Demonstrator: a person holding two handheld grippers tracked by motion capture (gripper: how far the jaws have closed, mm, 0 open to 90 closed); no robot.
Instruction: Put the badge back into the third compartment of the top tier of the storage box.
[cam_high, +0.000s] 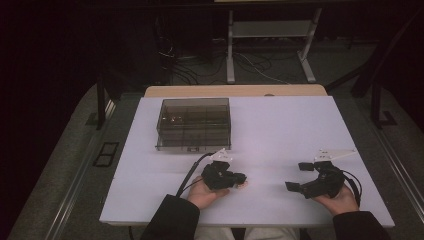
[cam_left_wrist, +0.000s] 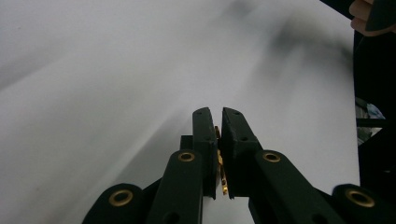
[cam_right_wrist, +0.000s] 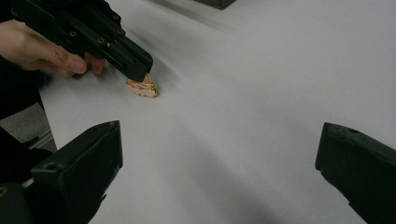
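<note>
My left gripper (cam_left_wrist: 215, 112) is shut on a thin gold piece (cam_left_wrist: 219, 161) pinched between its black jaws. In the right gripper view the left gripper (cam_right_wrist: 140, 67) points down at the white table, and a small gold and pink object (cam_right_wrist: 142, 87) hangs at its tip, touching or almost touching the surface. In the high view the left gripper (cam_high: 243, 177) sits near the front middle of the table. My right gripper (cam_high: 298, 176) is held to its right, jaws wide apart. Nothing lies between the right gripper's (cam_right_wrist: 218, 140) jaws.
A dark see-through compartment box (cam_high: 194, 123) stands at the back left of the white table (cam_high: 280, 125). Beyond the table's far edge are a white frame stand (cam_high: 270, 45) and cables on the floor. A hand (cam_right_wrist: 42, 46) holds the left gripper.
</note>
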